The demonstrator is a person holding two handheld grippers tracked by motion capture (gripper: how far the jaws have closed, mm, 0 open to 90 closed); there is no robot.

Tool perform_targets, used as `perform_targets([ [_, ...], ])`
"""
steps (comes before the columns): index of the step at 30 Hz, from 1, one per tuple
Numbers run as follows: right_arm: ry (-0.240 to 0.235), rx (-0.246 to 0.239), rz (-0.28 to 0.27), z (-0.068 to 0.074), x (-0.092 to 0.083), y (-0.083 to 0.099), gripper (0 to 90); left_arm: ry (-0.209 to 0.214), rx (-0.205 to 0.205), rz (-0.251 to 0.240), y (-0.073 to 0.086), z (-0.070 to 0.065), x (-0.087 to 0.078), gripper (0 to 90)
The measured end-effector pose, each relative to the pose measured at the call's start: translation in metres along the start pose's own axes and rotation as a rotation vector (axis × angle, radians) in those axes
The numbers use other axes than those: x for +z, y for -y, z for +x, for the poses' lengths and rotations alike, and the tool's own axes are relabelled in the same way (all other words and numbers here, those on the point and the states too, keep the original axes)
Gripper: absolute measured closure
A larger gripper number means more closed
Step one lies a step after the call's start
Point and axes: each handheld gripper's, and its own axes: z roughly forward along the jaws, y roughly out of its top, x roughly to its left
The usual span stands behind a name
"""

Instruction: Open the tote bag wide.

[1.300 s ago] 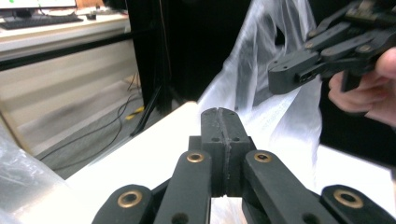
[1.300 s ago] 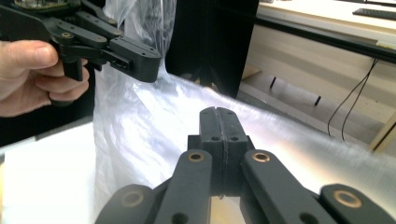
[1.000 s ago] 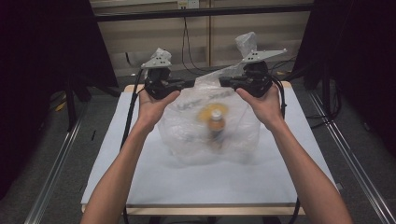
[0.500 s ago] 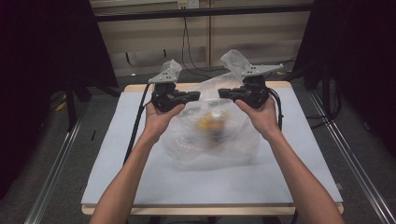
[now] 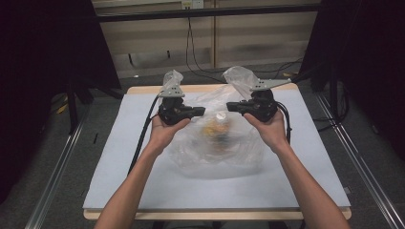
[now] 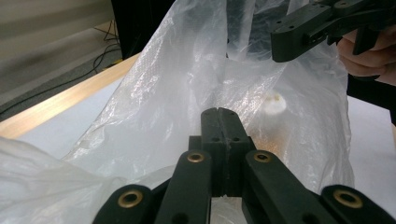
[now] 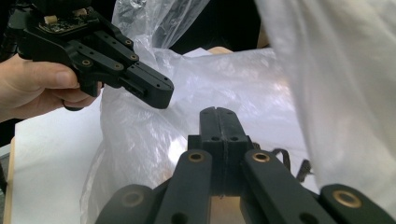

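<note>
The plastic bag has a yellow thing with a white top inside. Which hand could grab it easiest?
Probably the left hand-held gripper: its closed tips look a little closer to the white cap inside the plastic bag than the right hand-held gripper. It's close.

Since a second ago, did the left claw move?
Yes. The left claw has come toward the person, away from the table's far wooden edge, with the plastic bag coming along.
</note>
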Motion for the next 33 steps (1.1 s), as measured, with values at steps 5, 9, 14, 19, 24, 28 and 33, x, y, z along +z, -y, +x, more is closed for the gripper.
perform_targets([
  [5, 0.003, 0.014, 0.012, -0.003, -0.001, 0.014, 90.0, 0.019, -0.006, 0.014, 0.007, 0.000, 0.006, 90.0],
  [9, 0.001, 0.022, 0.028, -0.005, -0.001, 0.027, 90.0, 0.025, -0.015, 0.029, 0.016, -0.001, 0.012, 90.0],
  [14, 0.001, 0.040, 0.042, -0.006, 0.002, 0.042, 90.0, 0.052, -0.012, 0.042, 0.025, -0.007, 0.018, 90.0],
  [19, -0.013, 0.049, 0.073, -0.004, 0.004, 0.059, 90.0, 0.082, -0.015, 0.031, 0.033, -0.015, 0.015, 90.0],
  [24, -0.050, 0.046, 0.067, 0.003, 0.001, 0.066, 90.0, 0.131, 0.008, -0.029, 0.032, -0.027, 0.007, 90.0],
  [28, -0.065, 0.026, 0.046, 0.012, -0.002, 0.060, 90.0, 0.100, 0.058, 0.062, 0.036, -0.036, 0.012, 90.0],
  [33, -0.024, 0.039, 0.066, 0.001, 0.000, 0.072, 90.0, 0.093, 0.032, 0.126, 0.062, -0.028, 0.025, 90.0],
])
